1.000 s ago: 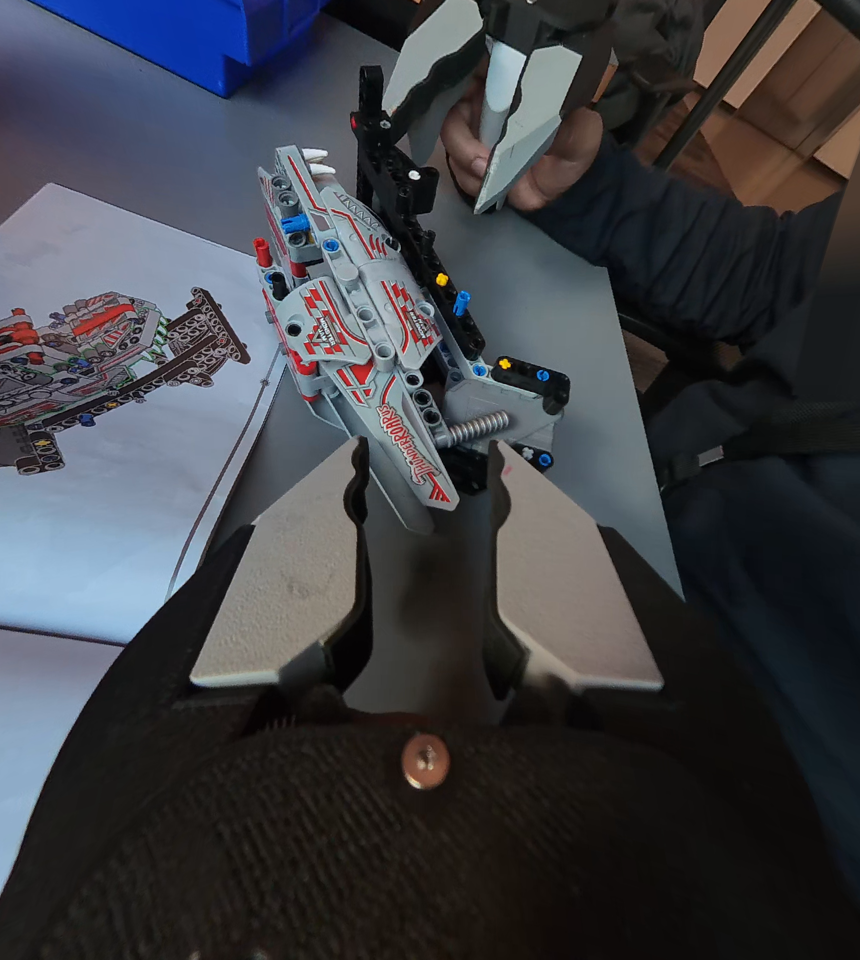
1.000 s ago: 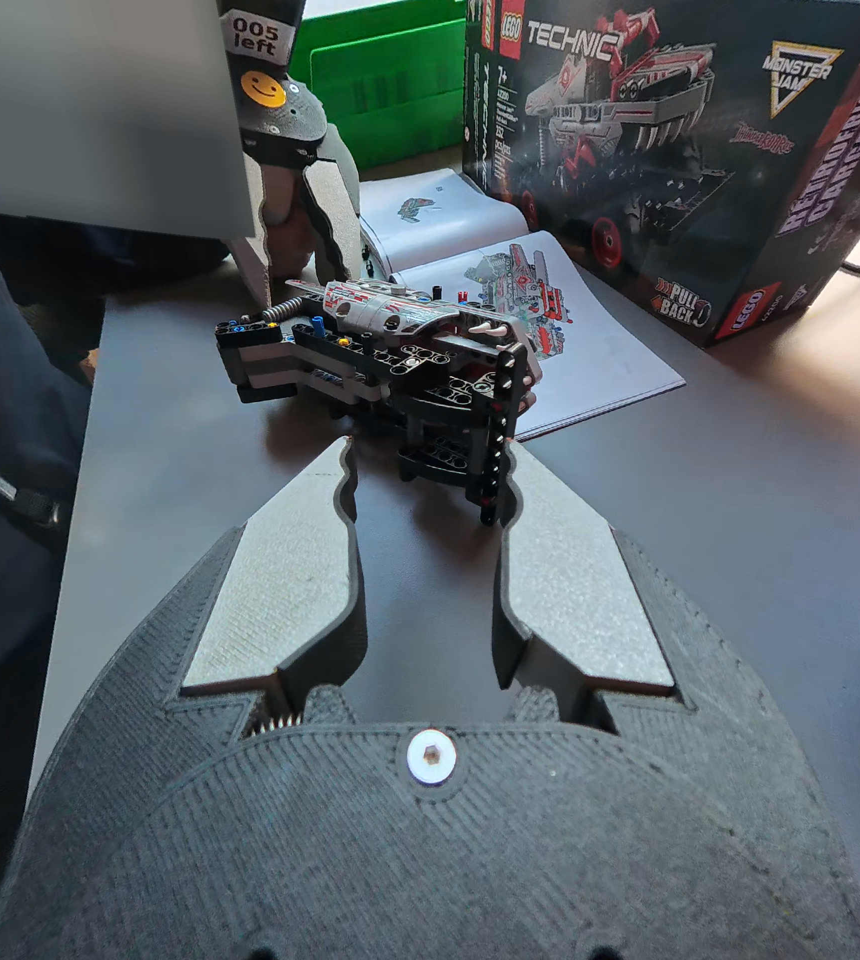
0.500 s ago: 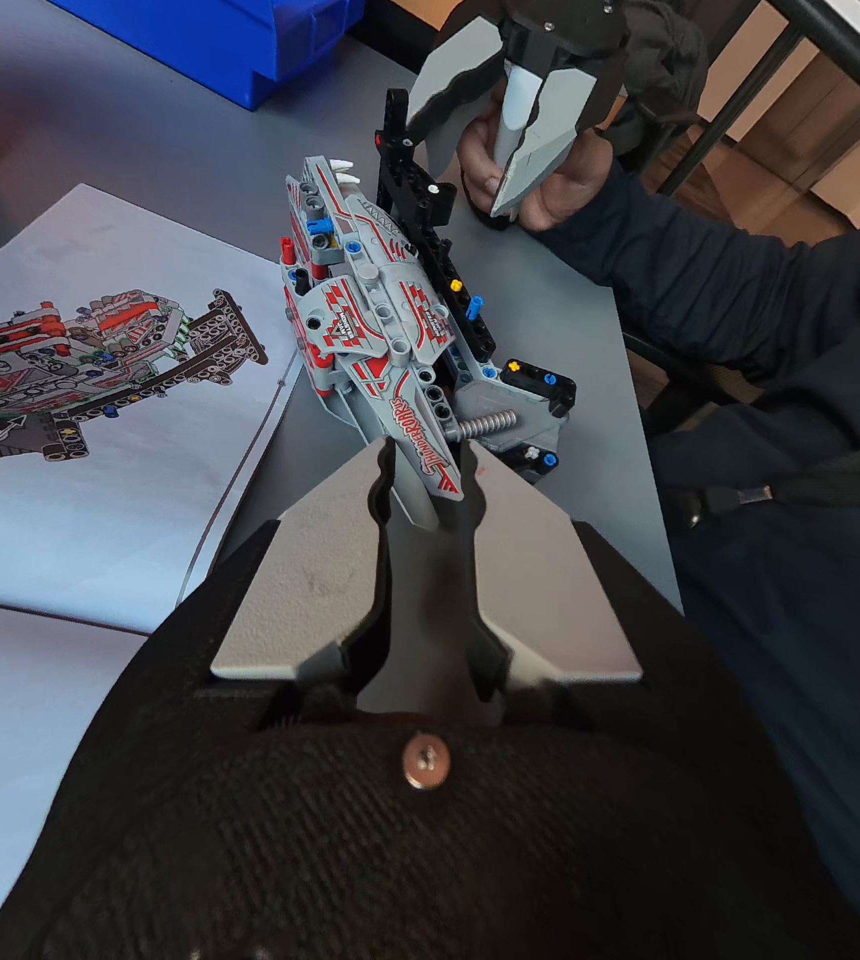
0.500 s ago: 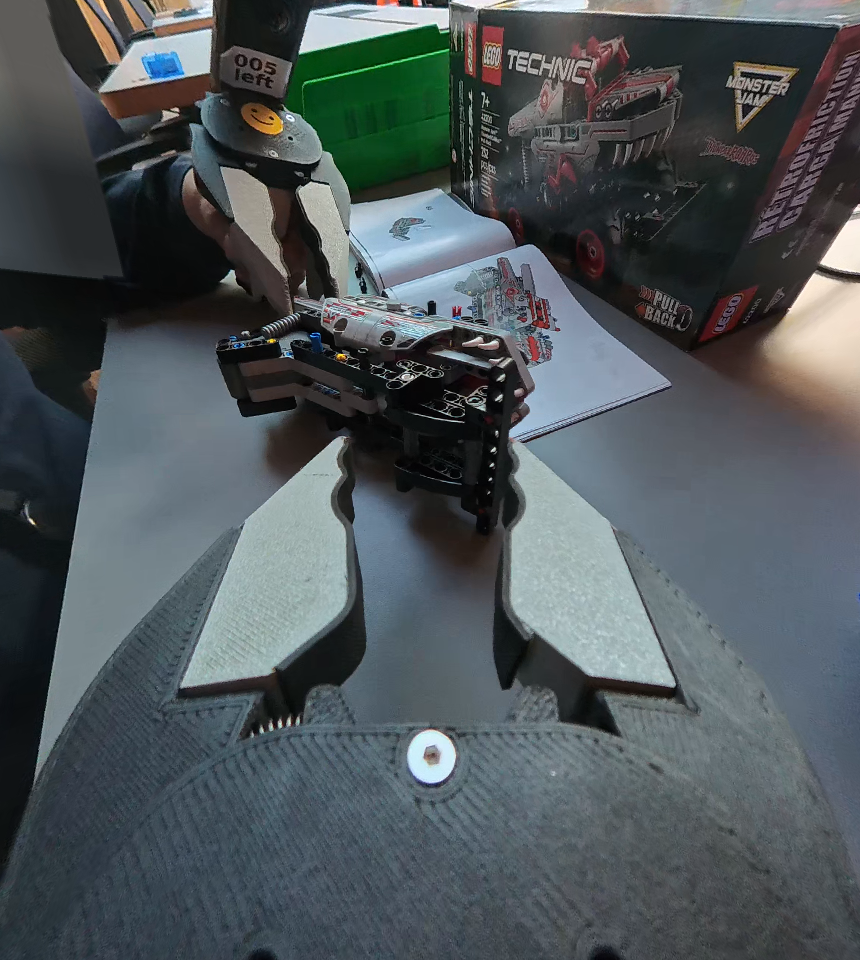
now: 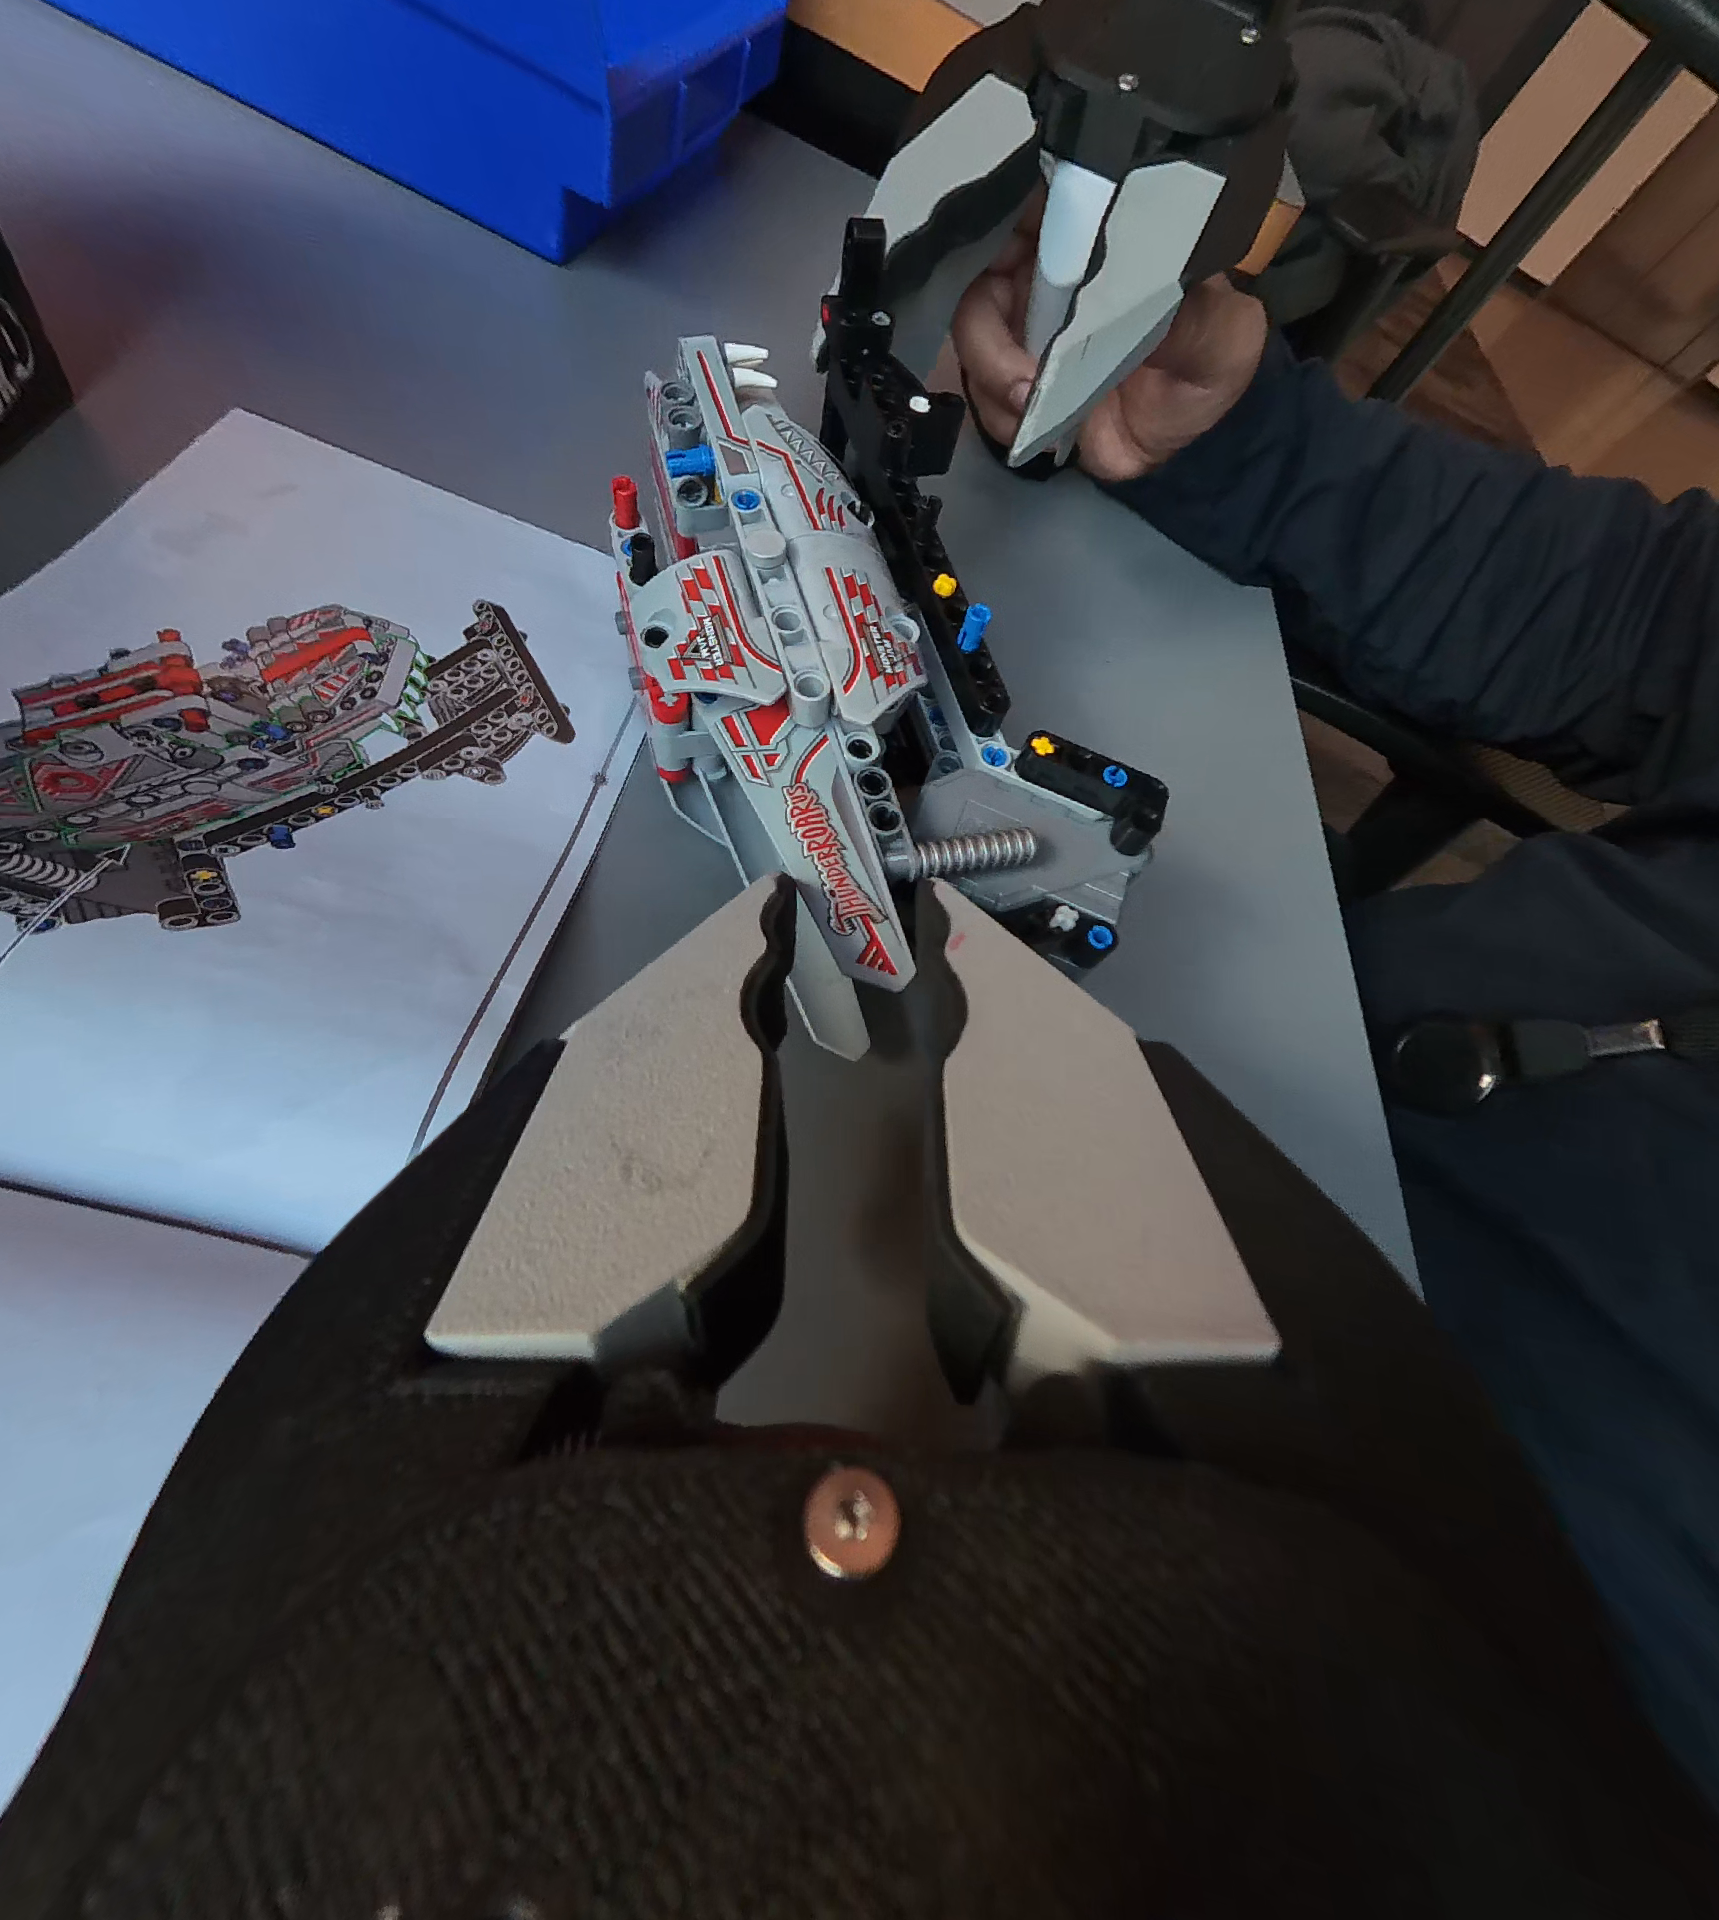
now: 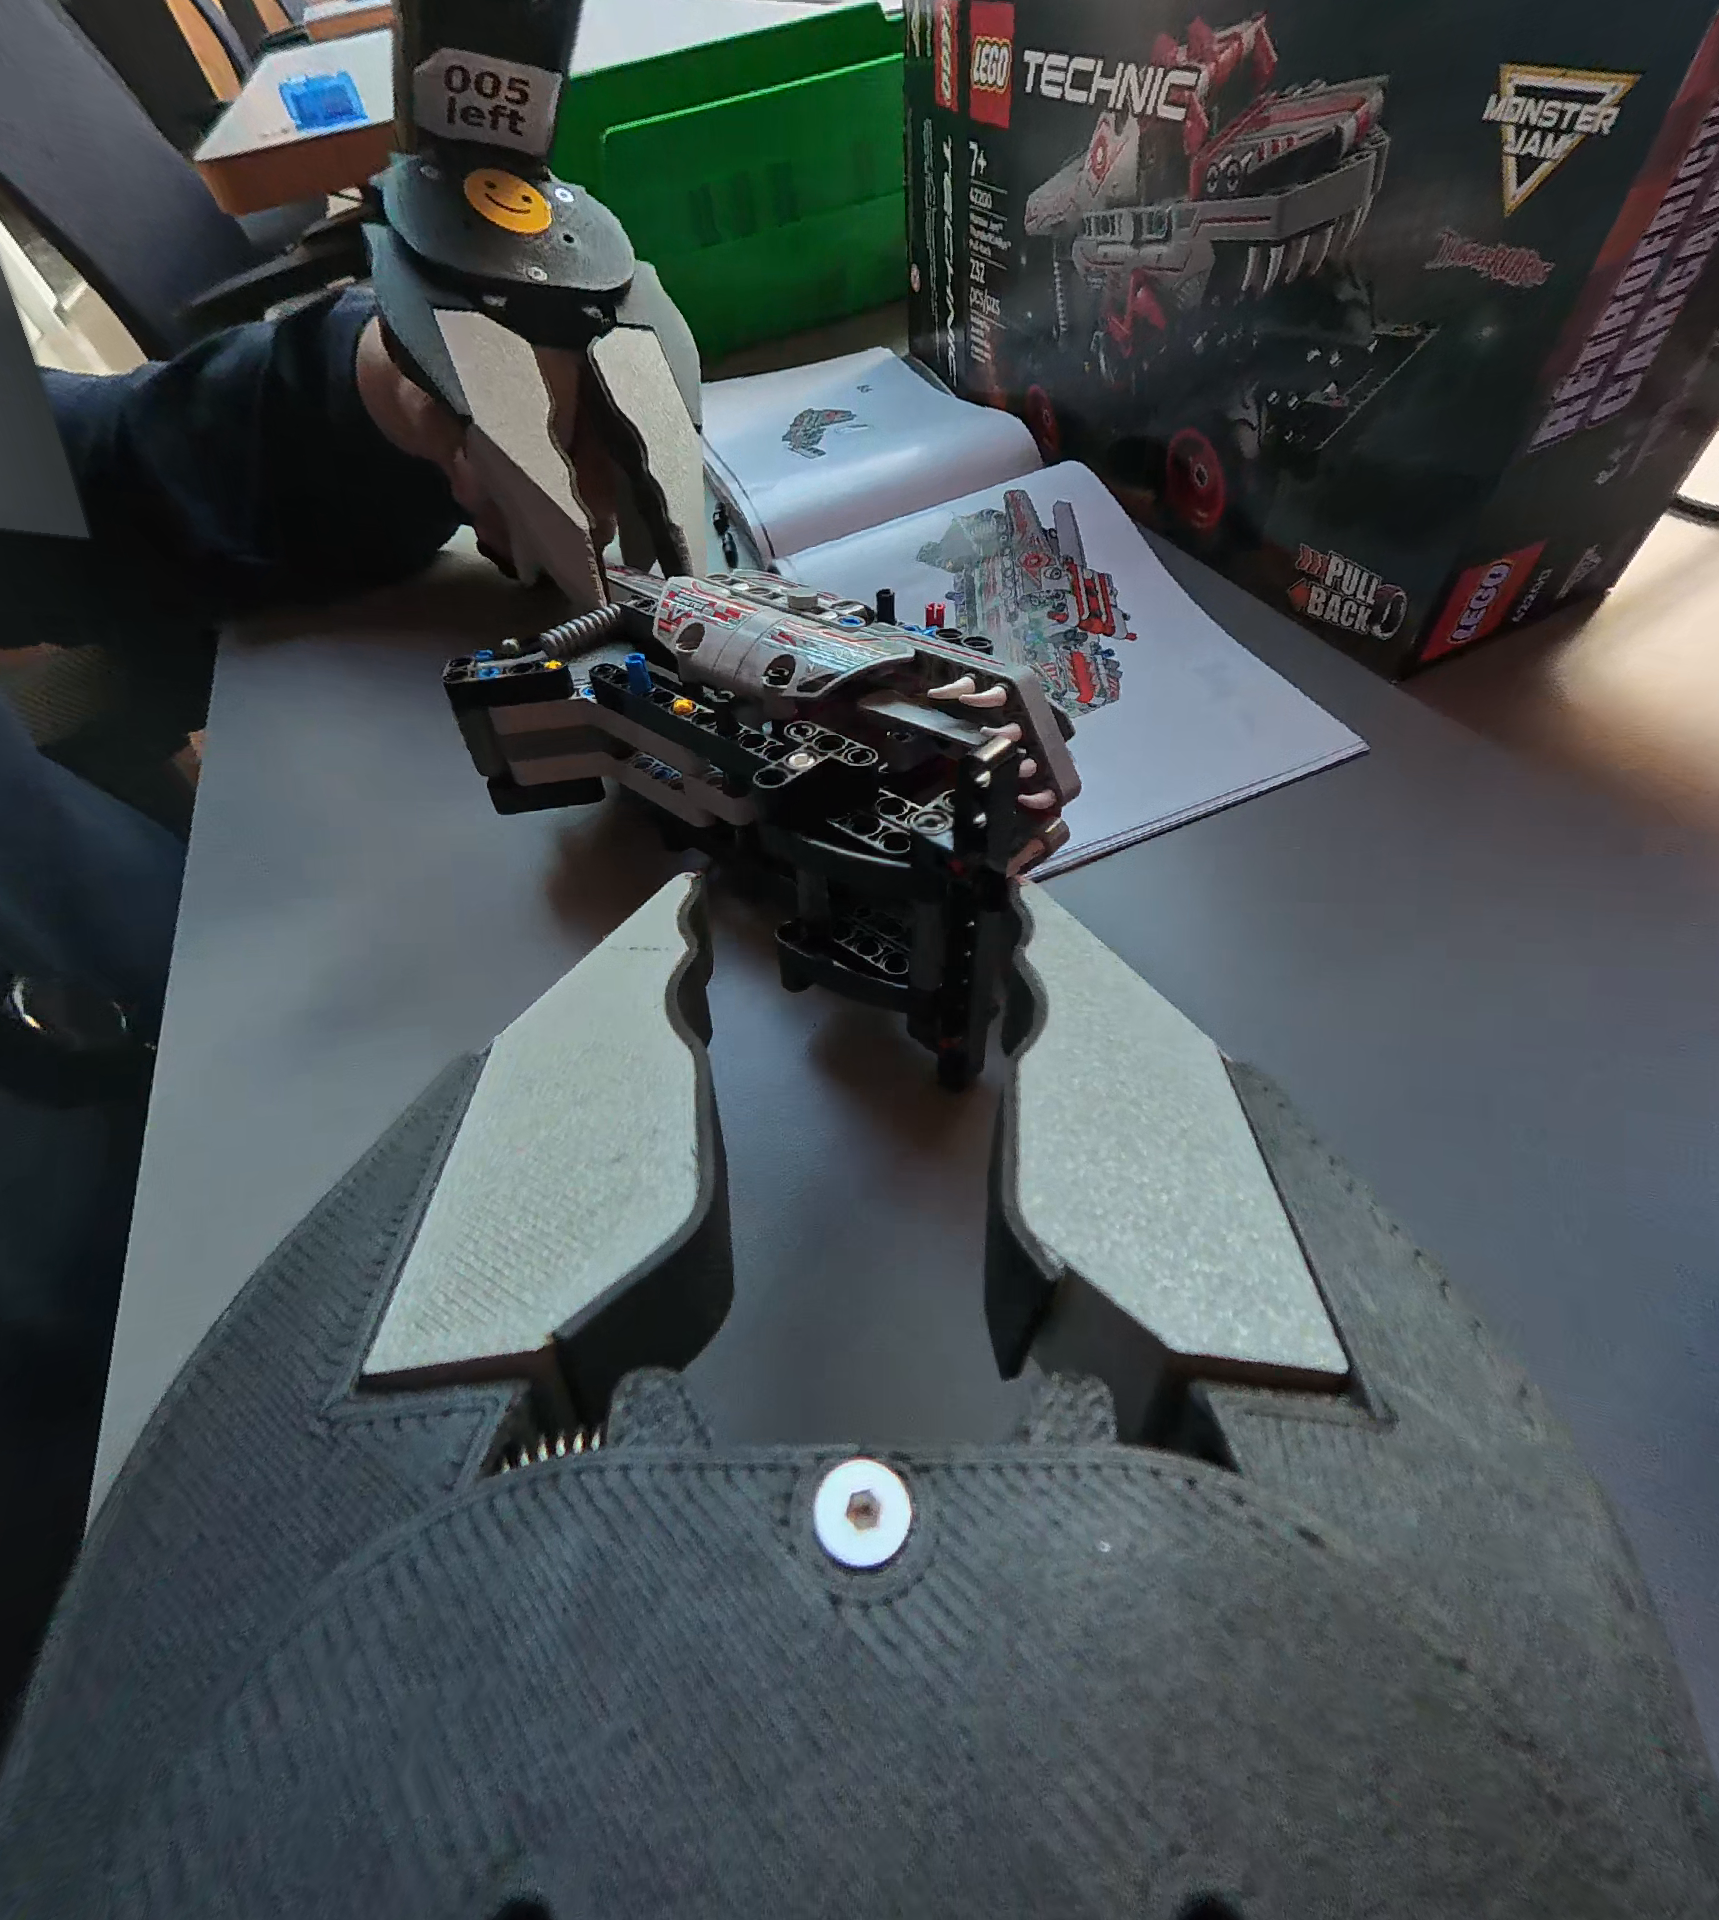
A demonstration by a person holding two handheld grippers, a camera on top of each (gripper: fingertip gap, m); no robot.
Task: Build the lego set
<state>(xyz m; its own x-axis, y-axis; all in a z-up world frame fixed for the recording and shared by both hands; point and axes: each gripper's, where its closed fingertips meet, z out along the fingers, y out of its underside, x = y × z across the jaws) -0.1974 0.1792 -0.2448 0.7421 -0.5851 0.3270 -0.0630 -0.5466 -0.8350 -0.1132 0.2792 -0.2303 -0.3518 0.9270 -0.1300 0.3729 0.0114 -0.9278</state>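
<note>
The partly built grey, red and black lego model [image 5: 793, 644] lies on the grey table [image 5: 335, 312]. My left gripper [image 5: 853, 896] has its jaws narrowed around the model's pointed grey tail panel [image 5: 839, 894], beside a metal spring [image 5: 969, 854]. In the right wrist view the left gripper [image 6: 631, 577] stands over the rear of the model [image 6: 793, 675]. My right gripper [image 6: 857, 900] is open, with its fingertips either side of the model's black front frame [image 6: 964, 935]. It also shows in the left wrist view [image 5: 954, 400], held by a hand at the model's toothed front end.
An open instruction booklet [image 5: 211, 987] lies left of the model, also seen in the right wrist view [image 6: 1208, 665]. The dark lego box [image 6: 1354, 260] stands behind it. A blue bin [image 5: 522, 94] and a green bin [image 6: 730, 187] stand at the back. The table edge [image 5: 1322, 831] and a person's dark sleeve [image 5: 1509, 582] lie right.
My left gripper has moved in and narrowed its jaws from wide open onto the tail panel. The right gripper has stayed open at the model's front.
</note>
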